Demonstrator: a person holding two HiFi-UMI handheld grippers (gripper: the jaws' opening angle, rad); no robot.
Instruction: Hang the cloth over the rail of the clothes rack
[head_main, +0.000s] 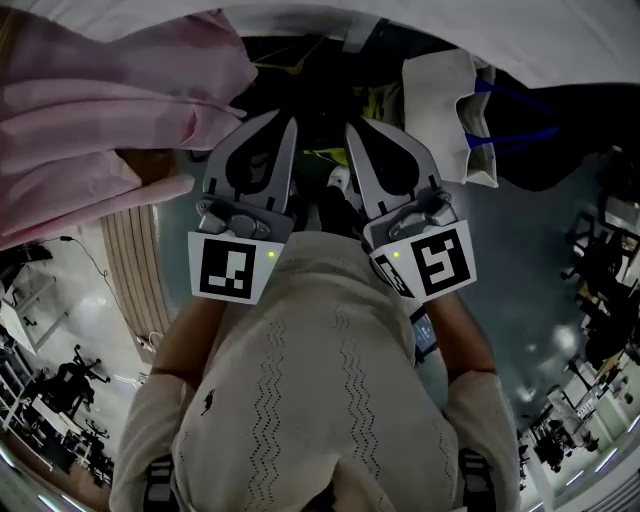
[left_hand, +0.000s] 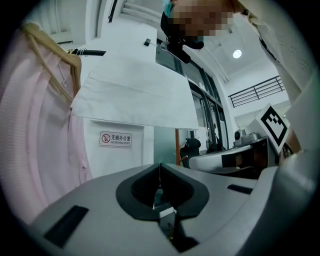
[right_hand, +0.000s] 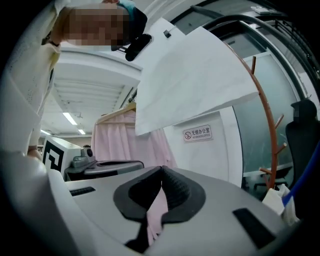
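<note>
Claws, pair: left claw (left_hand: 160, 166) closed, empty; right claw (right_hand: 161, 169) closed, empty. White cloth (right_hand: 190, 75): draped over rail (left_hand: 90, 52) above both, free of either claw, beside pink garment (left_hand: 40, 125). Hanging judged complete; at most straightening left.

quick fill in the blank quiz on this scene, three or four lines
1. The left tongs and the right tongs are both ____, with nothing held.
2. The garment on the hanger is ____ in colour.
3. The cloth above the tongs is ____ in colour.
4. The sign forbids ____.

Missing words: shut; pink; white; smoking
</note>
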